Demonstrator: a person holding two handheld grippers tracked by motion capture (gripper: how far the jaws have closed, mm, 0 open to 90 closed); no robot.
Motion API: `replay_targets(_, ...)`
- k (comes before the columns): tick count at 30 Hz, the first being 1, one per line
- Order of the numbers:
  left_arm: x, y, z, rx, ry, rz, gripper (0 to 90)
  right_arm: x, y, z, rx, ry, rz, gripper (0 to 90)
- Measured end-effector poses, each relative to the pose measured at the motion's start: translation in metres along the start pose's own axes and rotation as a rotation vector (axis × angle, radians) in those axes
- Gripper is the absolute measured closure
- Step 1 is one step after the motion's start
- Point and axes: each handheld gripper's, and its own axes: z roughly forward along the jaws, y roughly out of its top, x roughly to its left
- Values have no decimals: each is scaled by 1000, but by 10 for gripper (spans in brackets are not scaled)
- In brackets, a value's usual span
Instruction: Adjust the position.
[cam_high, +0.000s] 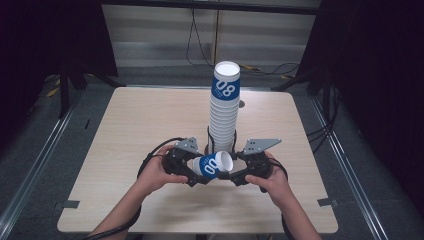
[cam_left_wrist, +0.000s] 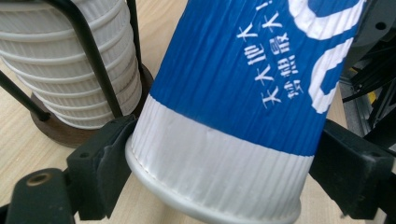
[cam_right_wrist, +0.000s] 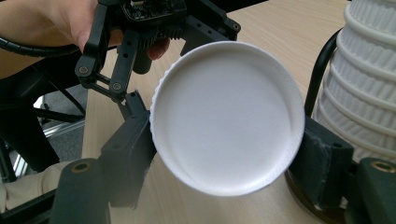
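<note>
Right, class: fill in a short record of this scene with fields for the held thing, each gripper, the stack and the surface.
held thing: blue and white paper cup, lying on its side above the table
left gripper: jaws on the cup's rim end, pads at both sides
right gripper: jaws shut on the cup's closed base end
stack: tall stack of cups in a black wire holder on a round wooden base, just behind the held cup
surface: light wooden table

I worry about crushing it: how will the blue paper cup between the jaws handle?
The blue paper cup has thin ribbed walls, so it is probably light and would dent under a hard squeeze. Its open end looks weakest. Laid on the table, its round tapered body would likely roll in a curve.
</note>
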Motion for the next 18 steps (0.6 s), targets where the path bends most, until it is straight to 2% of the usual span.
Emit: replay_targets(18, -1, 2, -5, 23, 16, 29, 154, 1, -1, 2, -13, 4, 4, 275)
